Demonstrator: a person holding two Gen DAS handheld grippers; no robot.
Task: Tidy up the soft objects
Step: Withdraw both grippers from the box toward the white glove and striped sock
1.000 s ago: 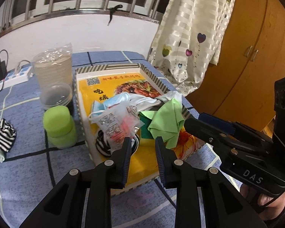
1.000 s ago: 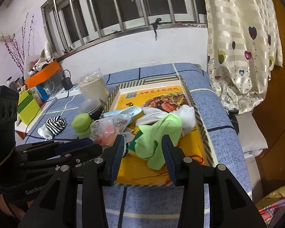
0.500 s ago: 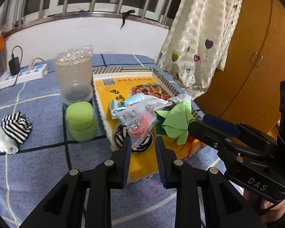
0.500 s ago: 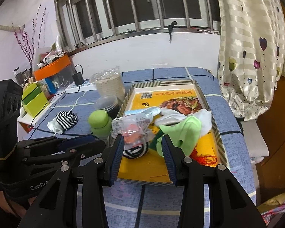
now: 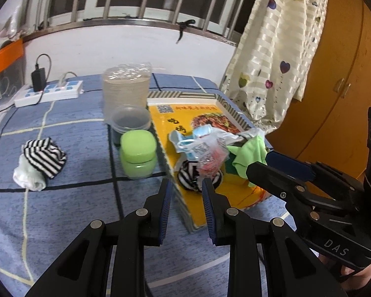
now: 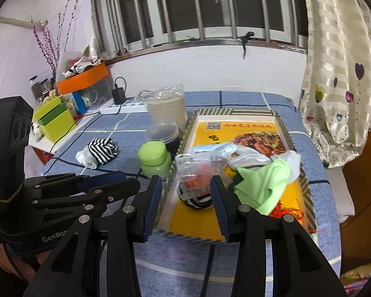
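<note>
Left-wrist view: the striped sock (image 5: 40, 159) is seen lying alone near the surface's left edge, well left of the empty, part-open left gripper (image 5: 185, 199), the nearer one.

Two striped socks show: one striped sock (image 5: 43, 157) lies rolled on the blue cloth and a second striped sock (image 5: 190, 177) sits in the tray (image 6: 237, 112), of which there is one. In that tray lie one green cloth (image 6: 267, 180), one white cloth (image 6: 254, 157), one face mask (image 5: 189, 139) and one crinkled plastic bag (image 6: 197, 168). Beside it stand one green jar (image 5: 138, 157), one stack of clear containers (image 5: 126, 89) and one power strip (image 5: 49, 94)
</note>
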